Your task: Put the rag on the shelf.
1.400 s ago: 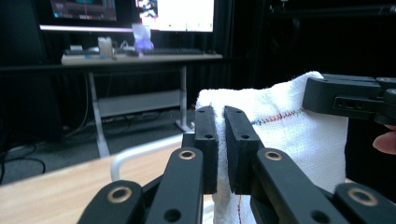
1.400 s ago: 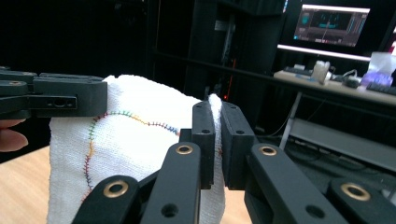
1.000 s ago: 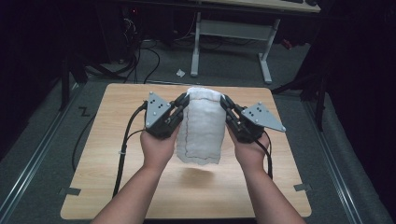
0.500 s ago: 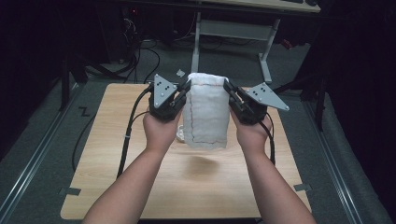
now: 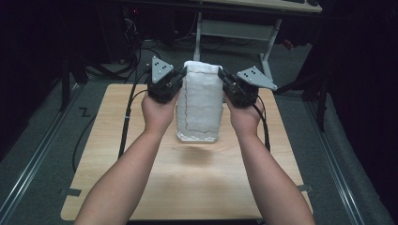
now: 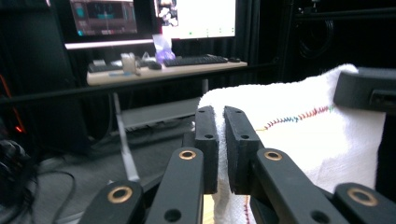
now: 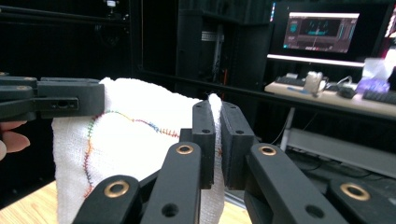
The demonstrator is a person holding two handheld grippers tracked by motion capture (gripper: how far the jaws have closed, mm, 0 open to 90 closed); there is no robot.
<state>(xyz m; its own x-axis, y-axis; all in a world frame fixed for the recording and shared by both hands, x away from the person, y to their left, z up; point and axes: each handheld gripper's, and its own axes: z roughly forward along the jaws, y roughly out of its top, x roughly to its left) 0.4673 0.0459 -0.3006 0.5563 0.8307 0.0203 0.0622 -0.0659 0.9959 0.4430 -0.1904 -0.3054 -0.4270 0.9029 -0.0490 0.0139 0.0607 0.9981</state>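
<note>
Towel [image 5: 200, 101] hanging, long axis vertical

Towel [image 5: 201, 101]: white, textured weave, wavy stitched line in rainbow thread (red, green, blue, orange). Left claw [image 5: 179, 76] and right claw [image 5: 221, 76]: black, brass-coloured rivets, grey top plates. Bench [image 5: 187, 178]: pale wood grain.

Both hand-held grippers have carried the towel [image 5: 199, 101] higher and farther forward.

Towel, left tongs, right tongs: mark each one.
towel [image 5: 202, 103], high view, middle of the hanging cloth
left tongs [image 6: 220, 140], left gripper view, between the tips
right tongs [image 7: 217, 135], right gripper view, between the tips
</note>
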